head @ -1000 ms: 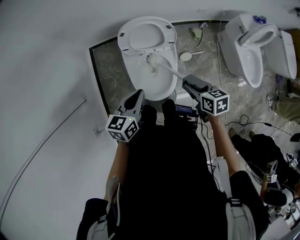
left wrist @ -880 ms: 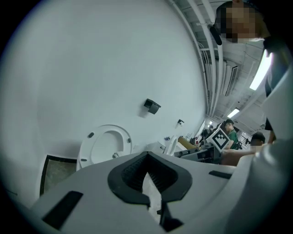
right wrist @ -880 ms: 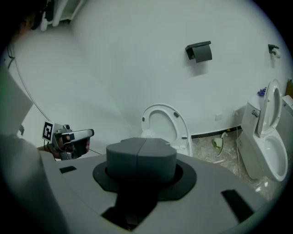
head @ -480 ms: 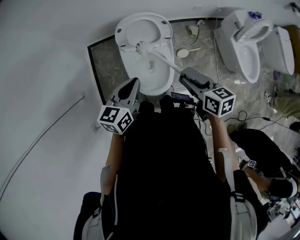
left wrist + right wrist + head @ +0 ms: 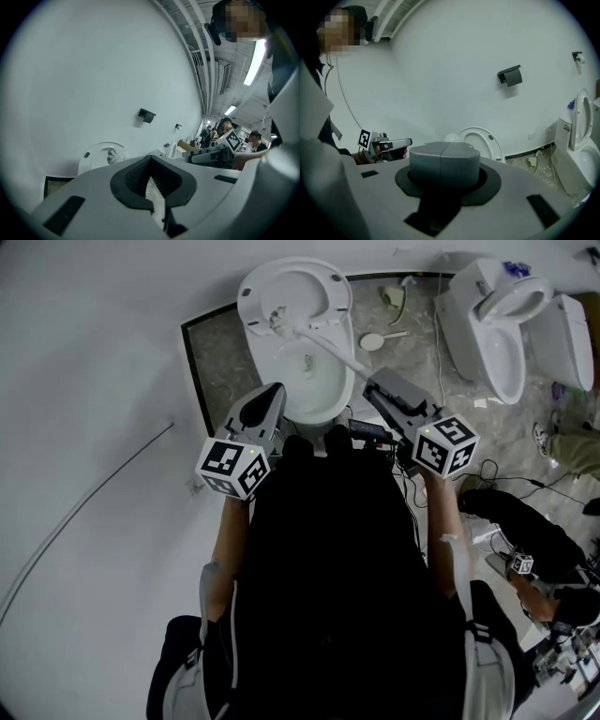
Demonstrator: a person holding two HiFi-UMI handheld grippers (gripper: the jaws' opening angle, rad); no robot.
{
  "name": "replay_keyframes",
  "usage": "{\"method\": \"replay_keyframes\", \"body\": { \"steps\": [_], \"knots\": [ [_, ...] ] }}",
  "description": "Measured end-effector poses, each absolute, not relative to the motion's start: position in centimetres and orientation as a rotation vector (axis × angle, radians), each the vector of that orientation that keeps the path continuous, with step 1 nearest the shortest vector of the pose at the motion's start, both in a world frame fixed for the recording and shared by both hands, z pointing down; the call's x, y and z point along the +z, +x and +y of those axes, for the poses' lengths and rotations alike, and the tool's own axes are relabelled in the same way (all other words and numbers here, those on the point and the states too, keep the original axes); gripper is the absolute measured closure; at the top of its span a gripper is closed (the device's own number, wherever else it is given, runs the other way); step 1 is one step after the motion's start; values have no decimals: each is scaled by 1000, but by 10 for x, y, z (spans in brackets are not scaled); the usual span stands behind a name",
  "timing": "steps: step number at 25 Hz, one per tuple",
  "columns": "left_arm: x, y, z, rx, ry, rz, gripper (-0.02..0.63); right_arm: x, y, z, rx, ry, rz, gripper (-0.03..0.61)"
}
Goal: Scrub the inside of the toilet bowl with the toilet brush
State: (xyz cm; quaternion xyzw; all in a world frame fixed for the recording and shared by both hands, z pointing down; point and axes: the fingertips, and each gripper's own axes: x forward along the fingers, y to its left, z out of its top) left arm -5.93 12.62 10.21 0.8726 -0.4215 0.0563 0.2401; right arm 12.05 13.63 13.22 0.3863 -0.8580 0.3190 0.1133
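Found the toilet brush [image 5: 328,345] clamped at its handle end in the right gripper [image 5: 373,382], jaws shut together with no gap showing in the right gripper view. Traced the white handle from those jaws toward 10 o'clock across the toilet bowl [image 5: 314,401], bristle head up at the bowl's 12 o'clock rim, by the foot of the raised seat [image 5: 249,298]; could not tell whether it touches. Placed the right gripper at the bowl's 4 o'clock, forearm reaching forward from the body toward 11 o'clock. Noted the left gripper [image 5: 274,392] at the bowl's 8 o'clock, nose toward 1 o'clock, jaws narrowly apart and holding nothing, forearm likewise extended forward.
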Motion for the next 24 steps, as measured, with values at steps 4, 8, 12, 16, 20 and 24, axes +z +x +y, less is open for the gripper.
{"method": "replay_keyframes", "body": {
  "steps": [4,8,12,16,20,24],
  "knots": [
    [102,-59,127,162,2383,-1155,604,132,120,137,956,1141,-2519,420],
    [101,-56,128,165,2380,-1153,604,130,120,137,976,1134,-2527,420],
    [101,-56,128,165,2376,-1156,604,129,119,139,996,1126,-2539,420],
    [98,-56,126,169,2377,-1157,604,128,120,138,996,1128,-2532,420],
    [97,-58,126,177,2375,-1158,604,127,120,139,1000,1130,-2527,420],
    [98,-58,123,173,2376,-1154,604,128,120,138,994,1133,-2523,420]
  ]
}}
